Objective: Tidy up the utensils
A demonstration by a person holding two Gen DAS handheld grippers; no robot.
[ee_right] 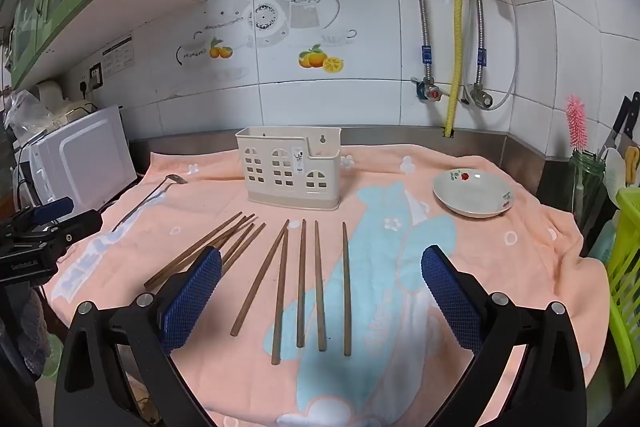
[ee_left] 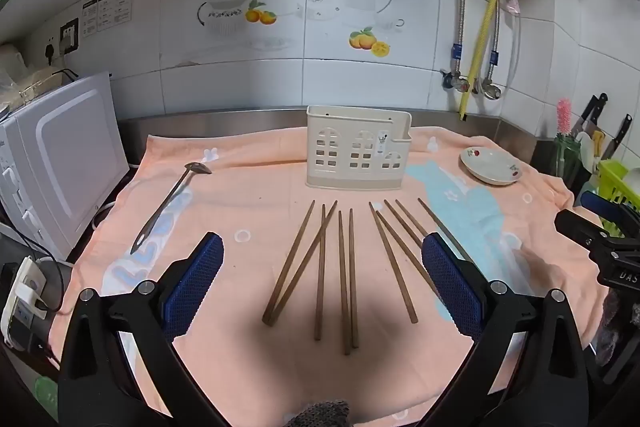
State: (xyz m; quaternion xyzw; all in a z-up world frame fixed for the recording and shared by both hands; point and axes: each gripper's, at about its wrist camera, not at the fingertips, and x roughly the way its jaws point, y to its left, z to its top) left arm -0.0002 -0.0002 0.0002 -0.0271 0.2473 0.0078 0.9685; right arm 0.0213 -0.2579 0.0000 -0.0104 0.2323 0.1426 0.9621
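Tongs both wide open, holding nothing: left gripper (ee_left: 322, 281), right gripper (ee_right: 321, 293), hovering over chopsticks (ee_left: 348, 279) fanned flat on towel (ee_right: 520, 267). Holder (ee_left: 358, 153) upright behind them; spoon (ee_left: 170, 205) far left, dish (ee_right: 474, 193) right. Microwave (ee_left: 60, 163), tiled wall (ee_right: 320, 99).

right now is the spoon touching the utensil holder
Apart. The left wrist view shows the spoon lying well left of the utensil holder, with bare towel between them.

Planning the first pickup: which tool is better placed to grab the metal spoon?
Probably left: the long metal spoon lies just ahead-left of the open left tool, while it sits far across from the right tool.
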